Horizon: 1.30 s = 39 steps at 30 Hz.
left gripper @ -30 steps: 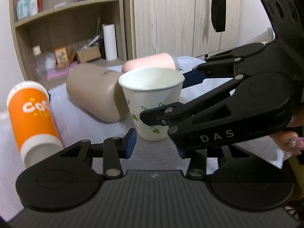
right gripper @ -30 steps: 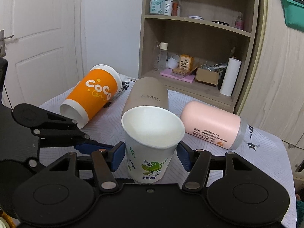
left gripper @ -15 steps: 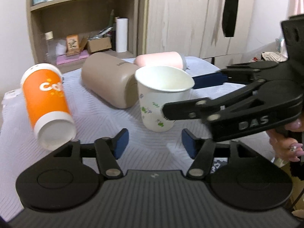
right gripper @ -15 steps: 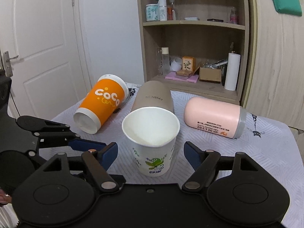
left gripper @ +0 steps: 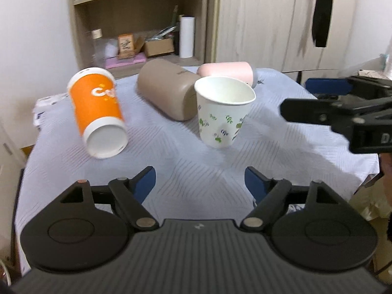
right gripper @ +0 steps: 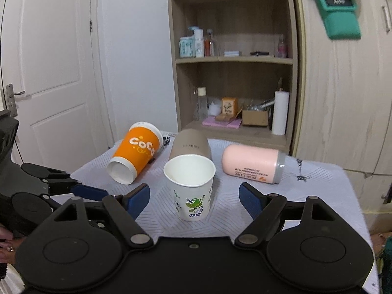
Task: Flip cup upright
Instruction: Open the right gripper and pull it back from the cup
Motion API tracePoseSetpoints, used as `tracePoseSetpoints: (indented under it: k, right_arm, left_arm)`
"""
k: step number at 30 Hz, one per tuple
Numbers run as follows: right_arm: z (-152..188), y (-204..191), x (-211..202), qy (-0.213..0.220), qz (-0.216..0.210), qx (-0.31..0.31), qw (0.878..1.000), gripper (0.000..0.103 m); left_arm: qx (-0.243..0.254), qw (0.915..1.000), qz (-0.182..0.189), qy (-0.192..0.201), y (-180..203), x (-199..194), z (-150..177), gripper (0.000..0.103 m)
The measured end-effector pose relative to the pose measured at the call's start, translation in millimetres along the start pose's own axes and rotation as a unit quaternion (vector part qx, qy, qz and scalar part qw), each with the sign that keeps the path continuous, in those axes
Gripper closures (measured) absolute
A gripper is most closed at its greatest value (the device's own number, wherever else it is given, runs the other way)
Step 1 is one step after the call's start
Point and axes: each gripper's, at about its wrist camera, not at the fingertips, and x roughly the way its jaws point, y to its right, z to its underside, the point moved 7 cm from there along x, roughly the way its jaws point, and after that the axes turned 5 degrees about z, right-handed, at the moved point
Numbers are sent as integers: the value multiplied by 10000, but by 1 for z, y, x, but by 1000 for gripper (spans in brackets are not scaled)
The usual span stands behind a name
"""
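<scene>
A white paper cup with green leaf print (left gripper: 224,116) stands upright, mouth up, on the grey-white tablecloth (left gripper: 186,166); it also shows in the right wrist view (right gripper: 189,187). My left gripper (left gripper: 200,183) is open and empty, pulled back in front of the cup. My right gripper (right gripper: 194,197) is open and empty, its blue pads either side of the cup but nearer the camera, not touching it. The right gripper also shows in the left wrist view (left gripper: 318,107), to the right of the cup.
An orange "CoCo" cup (left gripper: 98,112) lies on its side at left. A beige tumbler (left gripper: 166,93) and a pink tumbler (right gripper: 252,164) lie on their sides behind the paper cup. A shelf unit (right gripper: 232,73) and wardrobe stand behind the table.
Both grippers have drawn back from the upright paper cup and their jaws have opened wider. The right gripper no longer brackets the cup closely.
</scene>
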Motion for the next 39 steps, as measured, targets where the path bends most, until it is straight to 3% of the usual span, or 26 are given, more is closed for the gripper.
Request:
tracePoseSetpoints:
  k: [3,5,12,14,16,22,28,39]
  right_arm:
    - [-2,-3,-17,121,98,-87,9998,19]
    - [-3,-5,-28,170,108,-101,9997,19]
    - [-4,-7,-54,186,352,8,9992,14]
    - [-2,-3,-57,136,448,137,9988,7]
    - [-1,2,-60,108,634,277,9975,2]
    - [7,14,-68,-49,1202,564,9911,0]
    - [13,11,-73,-173,1273,612,9898,0]
    - [20,6,-69,-421,1462,586,9866,0]
  left_arm:
    - [-82,9999,-49,-41,6,-15,3,21]
    - [-142,9998,-123,-36,8,-25,7,10]
    - [-434,9976,-536,51,10,-55,9,7]
    - [-584,9962,-644,106,8,-62,8,5]
    - [-718,9941,-796,171,6,-68,8,5]
    - [-1166,9860,-1151,295,1,-81,10,4]
    - [-1184,9823,-1408,345,2,-85,15,4]
    - [-1177,9808,-1546,139,1,-83,25,4]
